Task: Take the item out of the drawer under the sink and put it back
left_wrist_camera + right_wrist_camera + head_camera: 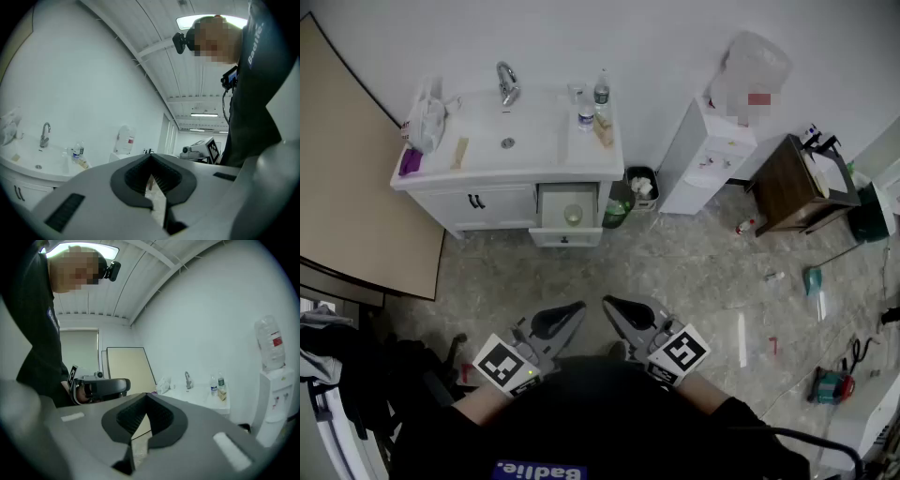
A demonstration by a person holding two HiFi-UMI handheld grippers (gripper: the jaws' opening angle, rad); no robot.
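Observation:
The white sink cabinet point(478, 202) stands far ahead, its right-hand drawer point(566, 222) pulled open. A small round pale-green item point(573, 215) lies inside the drawer. Both grippers are held close to my body, well short of the cabinet. My left gripper point(572, 311) is shut with nothing between its jaws, also seen as the left gripper point(151, 157). My right gripper point(615, 306) is likewise shut and empty, the same right gripper point(146, 395) showing in its own view. The faucet point(44, 135) and counter bottles point(216, 383) show far off.
A black bin point(642, 186) and a green bottle point(617, 211) stand right of the drawer, then a white water dispenser point(712, 155) and a brown table point(792, 183). A beige panel point(356, 187) leans at the left. Small items litter the floor point(773, 309) at the right.

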